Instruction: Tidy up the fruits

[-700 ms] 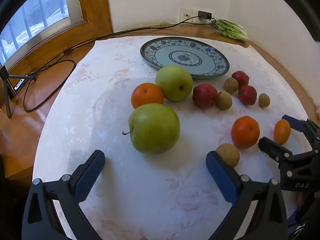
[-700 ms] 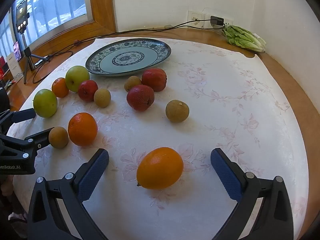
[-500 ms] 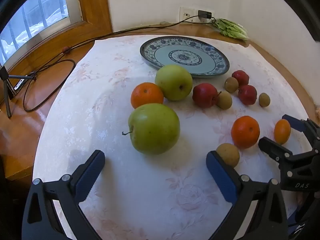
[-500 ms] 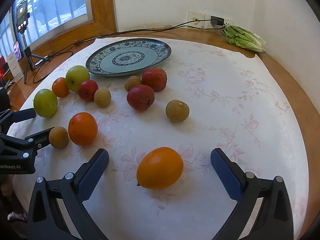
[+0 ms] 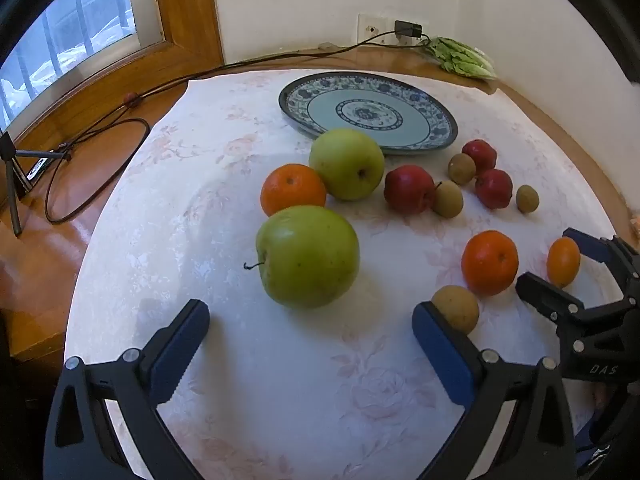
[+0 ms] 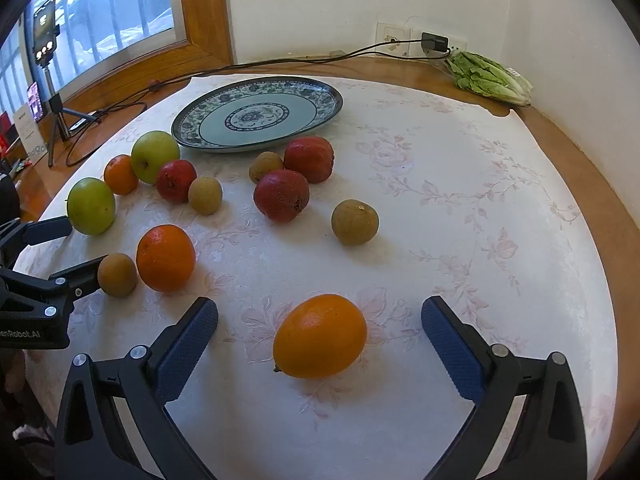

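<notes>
Several fruits lie loose on a floral cloth before an empty blue patterned plate [image 5: 368, 110] [image 6: 256, 114]. My left gripper [image 5: 310, 328] stands open just short of a big green apple [image 5: 307, 255] [image 6: 91, 206]; a small brown fruit [image 5: 456, 308] [image 6: 117, 274] sits by its right finger. My right gripper [image 6: 320, 330] is open with an oval orange fruit [image 6: 320, 336] [image 5: 563, 261] between its fingers, untouched. A second green apple [image 5: 346, 163], two round oranges [image 5: 293, 189] [image 5: 489, 262], red fruits [image 5: 409, 189] and more brown ones [image 6: 354, 222] lie between them and the plate.
A bag of green lettuce [image 6: 490, 78] lies on the wooden ledge at the back right. A black cable [image 5: 92, 168] runs from the wall socket [image 6: 434, 42] along the ledge to a tripod [image 6: 60, 120] by the window at left.
</notes>
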A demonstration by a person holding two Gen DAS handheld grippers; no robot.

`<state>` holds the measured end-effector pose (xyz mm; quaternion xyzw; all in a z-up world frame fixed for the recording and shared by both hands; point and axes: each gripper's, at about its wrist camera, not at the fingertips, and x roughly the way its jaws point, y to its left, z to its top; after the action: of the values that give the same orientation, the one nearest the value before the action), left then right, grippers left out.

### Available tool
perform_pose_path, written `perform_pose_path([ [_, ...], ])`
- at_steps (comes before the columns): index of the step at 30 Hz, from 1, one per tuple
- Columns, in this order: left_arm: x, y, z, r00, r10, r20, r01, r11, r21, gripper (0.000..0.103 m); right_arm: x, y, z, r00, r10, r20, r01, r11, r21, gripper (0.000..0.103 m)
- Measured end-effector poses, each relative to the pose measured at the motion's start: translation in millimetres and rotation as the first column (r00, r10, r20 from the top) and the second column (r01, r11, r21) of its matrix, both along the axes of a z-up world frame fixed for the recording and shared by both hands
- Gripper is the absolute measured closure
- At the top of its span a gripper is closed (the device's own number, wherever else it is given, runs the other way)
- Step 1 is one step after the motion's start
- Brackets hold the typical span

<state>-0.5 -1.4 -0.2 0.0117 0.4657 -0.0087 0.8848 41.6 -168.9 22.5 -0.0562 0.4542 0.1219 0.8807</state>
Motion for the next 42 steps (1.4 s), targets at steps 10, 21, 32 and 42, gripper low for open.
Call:
perform_pose_path([
  [10,1.2,0.8,-1.9,1.0,-0.003,-0.002,0.003,1.0,0.0,0.0,0.1,0.1,-0.1,1.0,0.0,-0.002,0.0,1.0,-0.001,0.0],
  [21,-0.8,0.0,-1.3,1.0,-0.01,0.001,0.01,1.0,0.0,0.0,0.5,0.7,-0.4,1.0,0.0,-0.002,0.0,1.0,-0.001,0.0],
  [32,-4.8,2.8,1.5,1.0,-0.021,0.02,0.021,1.0,-0.008,0.002,1.9,-1.4,0.3,1.0,0.017,-0.016,-0.017,1.0,0.017,0.0],
  [42,-7.7,21.6,15.8,0.999,0.011,0.053,-0.006,0.997,-0.083,0.017,-4.0,-3.8,6.3,0.996,0.084,-0.042,-0.083,0.996,0.037,0.005],
])
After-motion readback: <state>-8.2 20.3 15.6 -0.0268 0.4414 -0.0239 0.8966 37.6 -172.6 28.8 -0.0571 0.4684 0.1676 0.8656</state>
